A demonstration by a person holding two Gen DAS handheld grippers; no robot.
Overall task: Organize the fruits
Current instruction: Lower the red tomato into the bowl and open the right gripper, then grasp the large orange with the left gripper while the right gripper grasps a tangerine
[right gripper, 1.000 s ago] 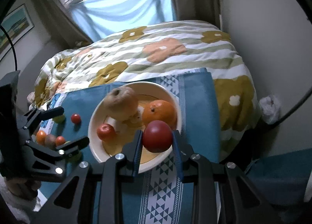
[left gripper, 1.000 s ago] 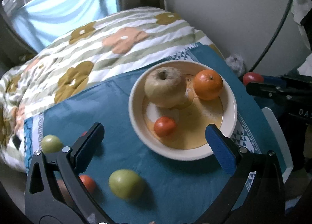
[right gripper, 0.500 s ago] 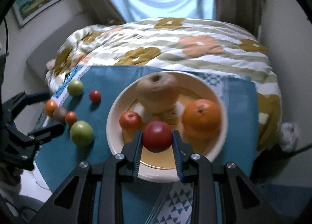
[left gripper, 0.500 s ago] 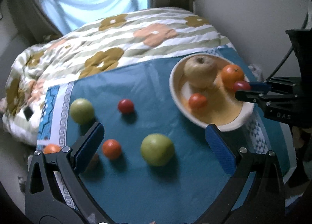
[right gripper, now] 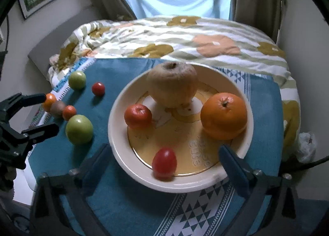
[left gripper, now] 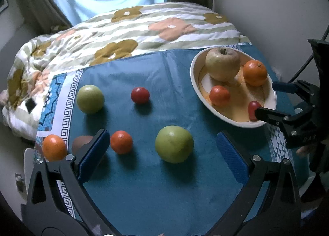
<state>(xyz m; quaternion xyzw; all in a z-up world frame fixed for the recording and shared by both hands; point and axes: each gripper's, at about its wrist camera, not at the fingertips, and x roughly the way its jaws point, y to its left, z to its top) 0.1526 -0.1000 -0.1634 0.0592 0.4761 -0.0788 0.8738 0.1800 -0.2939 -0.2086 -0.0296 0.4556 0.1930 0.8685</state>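
Bowl (right gripper: 244, 100) with 4 fruits; 6 fruits on cloth (left gripper: 156, 184).

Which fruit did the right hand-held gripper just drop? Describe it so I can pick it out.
Find the cream bowl on the blue cloth. At its near rim, between the opening right hand-held gripper, lies a red tomato. It is the smallest, darkest fruit there, and oval.

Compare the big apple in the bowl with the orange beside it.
The apple is dull tan and wrinkled; the orange is bright and smooth. The apple is larger and sits toward the bowl's far side; the orange sits at its right. Both stand stem-up inside the bowl.
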